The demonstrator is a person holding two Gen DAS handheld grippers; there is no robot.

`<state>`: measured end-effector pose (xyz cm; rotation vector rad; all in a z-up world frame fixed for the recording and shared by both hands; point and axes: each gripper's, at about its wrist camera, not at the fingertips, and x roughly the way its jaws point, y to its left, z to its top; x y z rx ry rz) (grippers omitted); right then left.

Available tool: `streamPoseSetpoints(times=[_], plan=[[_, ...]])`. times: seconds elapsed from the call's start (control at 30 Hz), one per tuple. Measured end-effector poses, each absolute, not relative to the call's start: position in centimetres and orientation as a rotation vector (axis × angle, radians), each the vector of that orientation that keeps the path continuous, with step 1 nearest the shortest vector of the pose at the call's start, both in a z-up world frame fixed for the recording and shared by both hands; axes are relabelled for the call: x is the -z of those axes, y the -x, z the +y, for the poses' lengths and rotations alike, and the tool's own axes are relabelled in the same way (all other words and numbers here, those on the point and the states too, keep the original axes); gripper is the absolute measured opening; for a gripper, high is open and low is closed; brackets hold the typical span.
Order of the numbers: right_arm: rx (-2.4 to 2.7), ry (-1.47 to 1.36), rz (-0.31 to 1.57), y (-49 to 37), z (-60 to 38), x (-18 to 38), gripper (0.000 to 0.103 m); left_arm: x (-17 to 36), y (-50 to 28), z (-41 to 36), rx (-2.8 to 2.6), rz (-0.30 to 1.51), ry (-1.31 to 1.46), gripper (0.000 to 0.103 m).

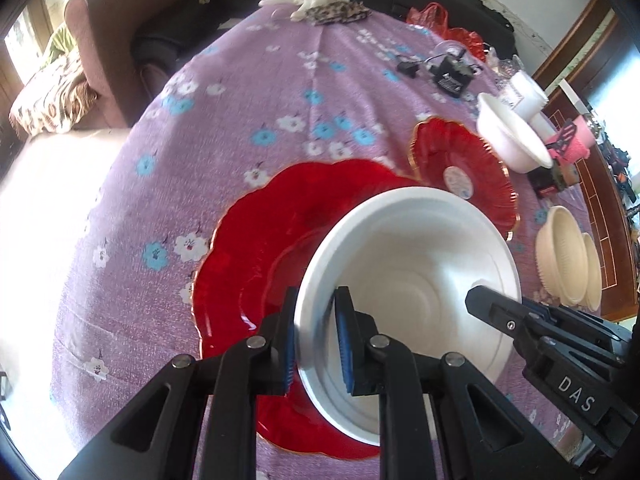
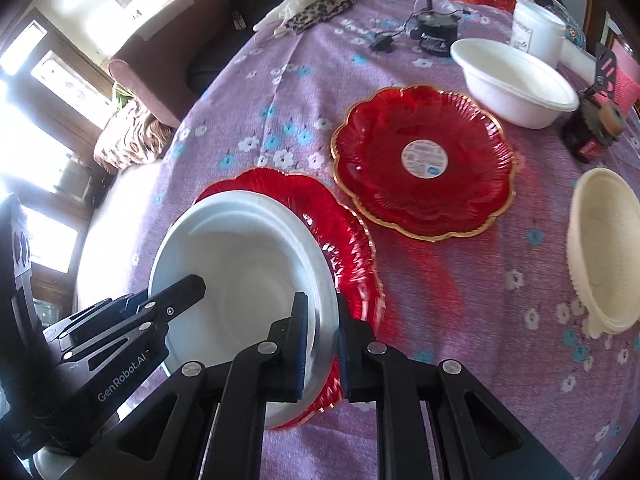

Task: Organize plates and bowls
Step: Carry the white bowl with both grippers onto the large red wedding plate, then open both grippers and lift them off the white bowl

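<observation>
Grippers are both pinching the rim of one white bowl (image 1: 416, 272), which is sitting over the near red plate (image 1: 256, 240) on the purple floral tablecloth (image 1: 240, 92). Left gripper (image 1: 316, 340) is clamping the bowl's left rim, one blue pad inside the wall, one outside. Right gripper (image 2: 322, 344) is doing the same on the opposite rim, jaws closed on the wall. Whether the bowl is touching the plate or lifted just off it, cannot tell. Second red plate (image 2: 424, 160) with a round sticker is lying flat further back, apart from the first. Another white bowl (image 2: 516, 80) is standing behind it, near a white tub (image 2: 536, 32). Cream bowls (image 2: 608, 248), stacked, are sitting at the right edge.
</observation>
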<state>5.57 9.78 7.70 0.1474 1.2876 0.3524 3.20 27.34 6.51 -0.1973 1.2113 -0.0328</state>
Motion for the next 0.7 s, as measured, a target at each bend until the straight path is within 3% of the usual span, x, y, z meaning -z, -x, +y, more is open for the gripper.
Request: streamPoseSetpoints(times=[0.43,0.53,0.7], plan=[[-0.336,-0.125,1.326,-6.6,12.3,-5.0,0.014,-3.0,-4.7,28.9,0.01,1.271,0.204,0.019],[-0.336,-0.13,1.33,-6.8,12.3,-4.8,0.015,-3.0,-4.8,29.1,0.025,1.273,0.223,0.026],[-0.335,-0.131,1.331,-6.8,12.3,-4.7,0.015,-3.3,-4.8,29.0,0.029,1.269,0.234,0.05]])
